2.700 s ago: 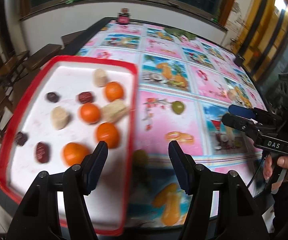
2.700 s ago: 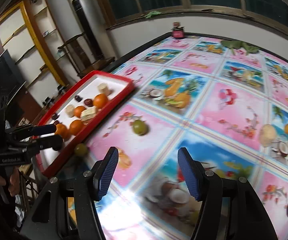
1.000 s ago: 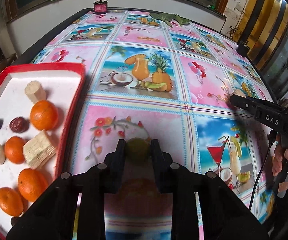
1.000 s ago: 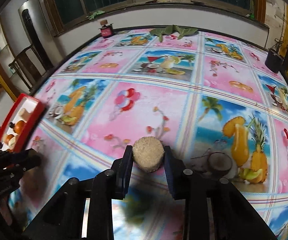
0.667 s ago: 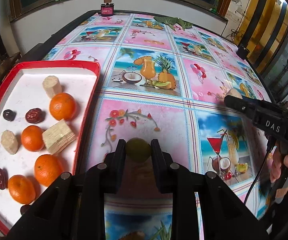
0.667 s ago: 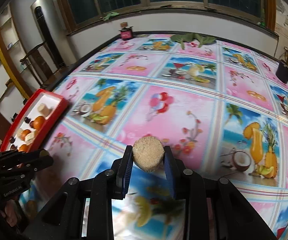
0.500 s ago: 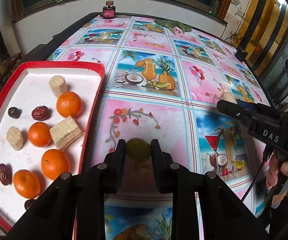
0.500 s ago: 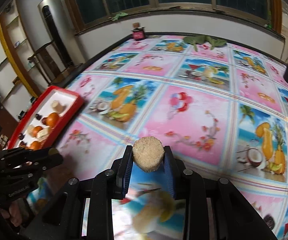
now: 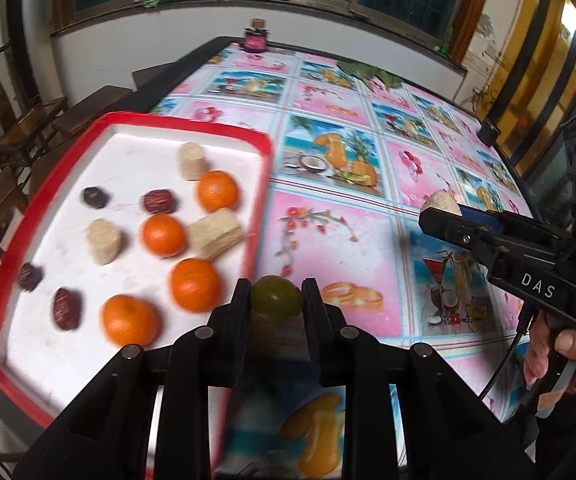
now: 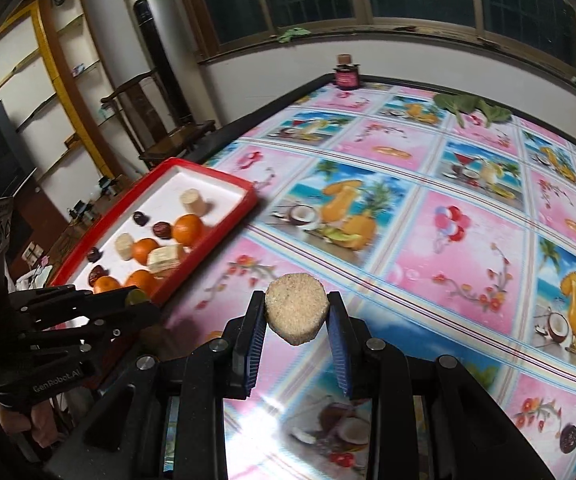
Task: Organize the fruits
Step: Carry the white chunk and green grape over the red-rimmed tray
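My left gripper (image 9: 276,300) is shut on a small green fruit (image 9: 276,297) and holds it above the table, just right of the red tray (image 9: 266,168). The tray holds several oranges (image 9: 163,235), dark red dates (image 9: 159,201) and pale cut pieces (image 9: 215,233). My right gripper (image 10: 296,316) is shut on a round beige cut piece (image 10: 295,313), held above the tablecloth right of the tray (image 10: 248,196). In the left wrist view the right gripper (image 9: 444,216) is at the right with the beige piece (image 9: 440,201) at its tip. In the right wrist view the left gripper (image 10: 136,300) is beside the tray.
The table has a pink and blue fruit-print cloth (image 9: 328,240). A small dark jar (image 9: 254,39) stands at the far edge. Green leaves (image 10: 472,106) lie at the back. Wooden chairs (image 9: 28,120) and shelves (image 10: 48,92) stand left of the table.
Both grippers have closed on their pieces and carried them left toward the tray. The tray now fills more of both views.
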Available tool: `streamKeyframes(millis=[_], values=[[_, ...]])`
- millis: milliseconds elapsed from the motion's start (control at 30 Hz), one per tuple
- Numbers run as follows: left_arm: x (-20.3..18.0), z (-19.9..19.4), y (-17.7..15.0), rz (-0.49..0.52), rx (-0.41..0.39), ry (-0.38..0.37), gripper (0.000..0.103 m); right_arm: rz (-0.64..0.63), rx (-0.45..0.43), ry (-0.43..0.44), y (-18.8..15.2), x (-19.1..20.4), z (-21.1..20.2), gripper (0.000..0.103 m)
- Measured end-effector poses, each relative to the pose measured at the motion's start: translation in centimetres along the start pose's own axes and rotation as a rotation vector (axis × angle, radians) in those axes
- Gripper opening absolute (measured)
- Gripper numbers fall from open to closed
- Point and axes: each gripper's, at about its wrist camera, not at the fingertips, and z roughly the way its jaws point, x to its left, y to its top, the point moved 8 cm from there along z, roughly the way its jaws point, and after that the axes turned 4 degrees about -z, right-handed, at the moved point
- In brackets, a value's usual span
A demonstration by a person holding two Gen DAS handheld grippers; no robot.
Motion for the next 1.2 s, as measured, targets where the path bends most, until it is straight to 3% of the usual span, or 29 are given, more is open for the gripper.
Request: streamKeyframes(millis=[633,867,1200], values=[[10.3,-4.0,-2.2,-0.167,-0.04,0.111,0.023,-0.13,0.022,0.185,0.6,10.0,1.6,0.03],[11.9,-3.4,-2.9,-0.191,-0.019,0.114,0.023,-0.194,0.036,0.263,1.7,14.7,2.7,0.03],[12.8,-1.7,-3.1,-0.211,0.016,0.095,0.023,-0.2,0.13,0.385,3.2,19.5,7.0,0.03]])
